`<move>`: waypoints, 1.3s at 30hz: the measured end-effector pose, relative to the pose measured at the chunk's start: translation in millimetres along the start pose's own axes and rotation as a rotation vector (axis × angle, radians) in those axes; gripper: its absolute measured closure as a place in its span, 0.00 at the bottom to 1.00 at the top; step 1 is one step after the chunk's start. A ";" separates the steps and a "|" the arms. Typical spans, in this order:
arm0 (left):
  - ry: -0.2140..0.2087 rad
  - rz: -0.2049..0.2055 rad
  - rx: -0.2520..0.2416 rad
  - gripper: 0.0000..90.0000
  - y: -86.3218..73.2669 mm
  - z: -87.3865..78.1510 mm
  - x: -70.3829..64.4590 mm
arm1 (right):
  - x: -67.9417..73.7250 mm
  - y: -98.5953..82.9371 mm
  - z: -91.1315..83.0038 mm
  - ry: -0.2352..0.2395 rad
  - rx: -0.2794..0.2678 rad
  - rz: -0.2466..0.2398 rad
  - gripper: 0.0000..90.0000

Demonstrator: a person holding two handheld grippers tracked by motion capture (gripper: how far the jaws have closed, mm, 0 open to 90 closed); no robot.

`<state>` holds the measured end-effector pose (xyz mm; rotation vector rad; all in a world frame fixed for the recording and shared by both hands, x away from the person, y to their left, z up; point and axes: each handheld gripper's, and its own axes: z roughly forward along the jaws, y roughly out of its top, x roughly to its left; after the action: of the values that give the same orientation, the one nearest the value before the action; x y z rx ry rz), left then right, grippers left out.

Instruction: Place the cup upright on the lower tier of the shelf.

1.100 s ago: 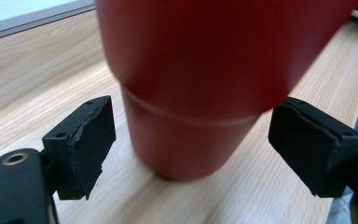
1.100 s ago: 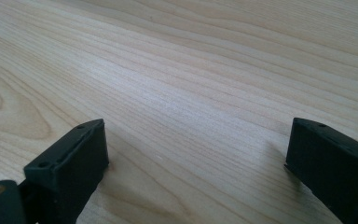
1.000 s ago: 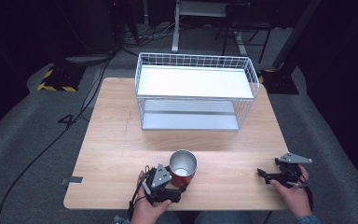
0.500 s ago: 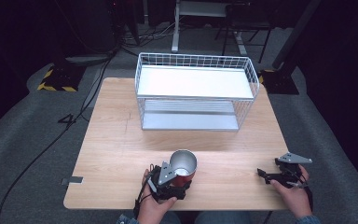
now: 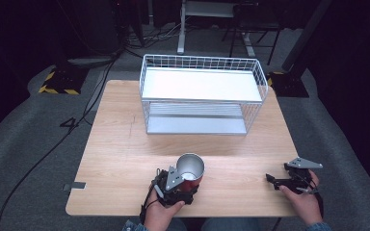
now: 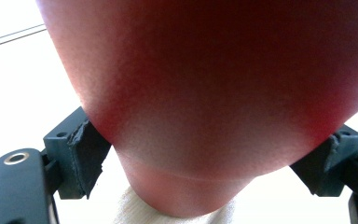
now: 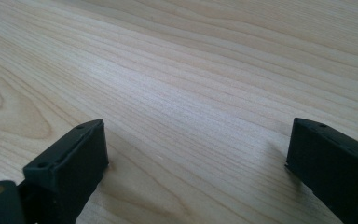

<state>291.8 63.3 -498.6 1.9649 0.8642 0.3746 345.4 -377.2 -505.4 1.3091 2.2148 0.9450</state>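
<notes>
A red cup with a silvery inside stands open-side up near the front edge of the wooden table. My left gripper is shut on the cup low on its wall. In the left gripper view the black pads press on both sides of the red cup near its base. I cannot tell whether the cup rests on the table or is just off it. My right gripper lies at the front right of the table, held by a hand. It stands open over bare wood.
A white wire rack with an upper and a lower shelf stands at the back of the table, its open side facing me. Dark floor, cables and stand legs lie beyond the table.
My left gripper has shifted a little to the right and closed in on the red cup. The cup has barely moved. The right gripper has stayed still.
</notes>
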 end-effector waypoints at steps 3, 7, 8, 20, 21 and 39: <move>-0.001 0.005 0.000 0.18 -0.2 -0.5 0.0 | -0.1 0.0 0.0 0.000 0.000 -0.001 0.06; 0.004 0.014 0.002 0.18 0.0 -1.8 1.1 | 0.0 0.0 0.0 0.000 0.000 -0.001 0.06; 0.004 0.014 0.002 0.18 0.0 -1.8 1.1 | 0.0 0.0 0.0 0.000 0.000 -0.001 0.06; 0.006 0.038 -0.004 0.18 15.3 -11.3 5.7 | 0.0 0.0 0.1 0.000 0.000 0.000 0.06; 0.005 0.036 -0.007 0.18 17.4 -12.5 6.3 | 0.0 0.0 0.1 0.000 0.000 0.000 0.06; 0.008 0.039 -0.063 0.18 63.7 -7.4 28.1 | 0.0 0.0 0.2 -0.001 0.000 0.001 0.06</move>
<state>334.3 67.1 -443.0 1.9252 0.8104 0.4282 345.5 -377.1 -505.5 1.3098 2.2138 0.9450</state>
